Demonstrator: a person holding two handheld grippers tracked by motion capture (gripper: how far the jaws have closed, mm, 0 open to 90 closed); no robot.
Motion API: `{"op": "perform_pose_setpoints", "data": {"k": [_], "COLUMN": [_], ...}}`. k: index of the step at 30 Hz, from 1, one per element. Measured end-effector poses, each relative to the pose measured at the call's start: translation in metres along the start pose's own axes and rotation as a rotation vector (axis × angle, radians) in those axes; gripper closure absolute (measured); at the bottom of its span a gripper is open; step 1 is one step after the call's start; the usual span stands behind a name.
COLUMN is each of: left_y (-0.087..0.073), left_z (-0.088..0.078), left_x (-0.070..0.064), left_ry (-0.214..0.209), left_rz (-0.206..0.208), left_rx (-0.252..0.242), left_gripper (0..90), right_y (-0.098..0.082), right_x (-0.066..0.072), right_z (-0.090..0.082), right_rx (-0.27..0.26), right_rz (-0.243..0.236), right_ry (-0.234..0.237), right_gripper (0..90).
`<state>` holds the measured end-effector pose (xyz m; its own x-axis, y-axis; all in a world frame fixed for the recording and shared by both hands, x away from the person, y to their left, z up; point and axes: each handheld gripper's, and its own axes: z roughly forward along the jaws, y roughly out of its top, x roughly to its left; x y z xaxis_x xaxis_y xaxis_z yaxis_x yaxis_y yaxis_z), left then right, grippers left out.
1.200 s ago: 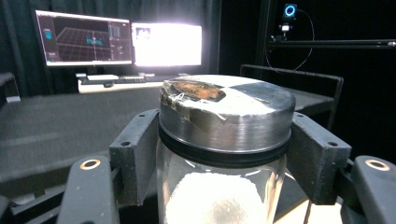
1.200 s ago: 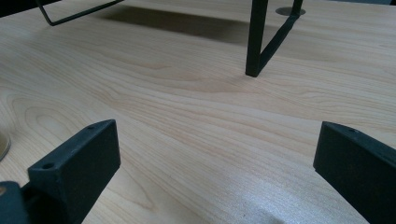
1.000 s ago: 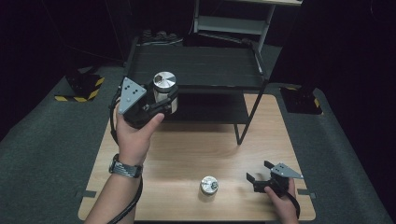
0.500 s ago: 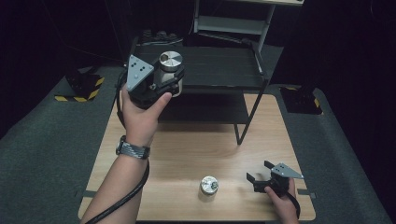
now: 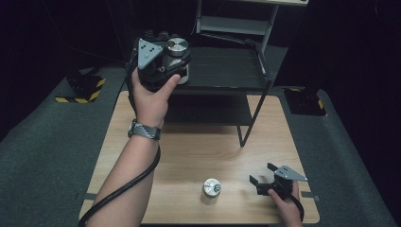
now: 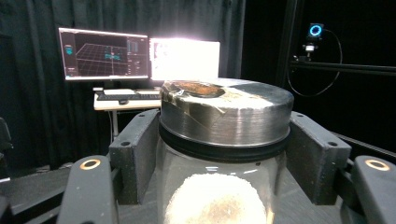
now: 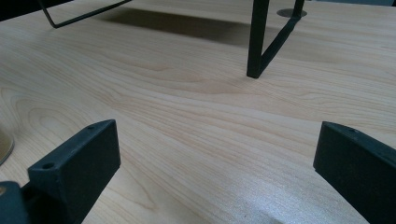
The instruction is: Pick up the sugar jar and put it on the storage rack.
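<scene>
My left gripper (image 5: pixel 176 60) is shut on a glass jar (image 5: pixel 178 48) with a silver metal lid, held in the air over the left end of the black rack's top shelf (image 5: pixel 222 68). In the left gripper view the jar (image 6: pixel 226 114) sits upright between the two black jaws, with white powder (image 6: pixel 215 200) inside. A second, smaller jar (image 5: pixel 212 187) with a metal lid stands on the wooden table (image 5: pixel 198 146) near its front edge. My right gripper (image 5: pixel 263 176) rests low at the table's front right, open, with nothing between its jaws (image 7: pixel 215 163).
The black two-level wire rack stands on the far half of the table; one of its legs (image 7: pixel 257 42) rises ahead of the right gripper. A lower shelf (image 5: pixel 208 111) lies under the top one. Monitors and a desk (image 6: pixel 121 95) stand beyond the table.
My left hand has carried the jar upward and farther away, from beside the rack's left end to above its top shelf. The right gripper and the small jar have stayed put.
</scene>
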<state>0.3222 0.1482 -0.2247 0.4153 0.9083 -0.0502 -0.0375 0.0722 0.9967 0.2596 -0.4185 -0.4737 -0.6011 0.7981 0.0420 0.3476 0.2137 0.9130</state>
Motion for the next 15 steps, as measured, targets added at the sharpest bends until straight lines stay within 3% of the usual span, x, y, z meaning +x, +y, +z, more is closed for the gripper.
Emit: {"op": "perform_pose_setpoints", "data": {"k": [15], "left_y": [-0.005], "left_z": [0.021], "left_x": [0.002], "left_ry": [0.035], "left_rz": [0.001], "left_rx": [0.022], "left_gripper": [32.3], "right_y": [0.0], "right_x": [-0.002], "right_z": [0.0], "right_rx": [-0.002], "right_rz": [0.008], "right_ry": [0.007], "right_gripper": [0.2]}}
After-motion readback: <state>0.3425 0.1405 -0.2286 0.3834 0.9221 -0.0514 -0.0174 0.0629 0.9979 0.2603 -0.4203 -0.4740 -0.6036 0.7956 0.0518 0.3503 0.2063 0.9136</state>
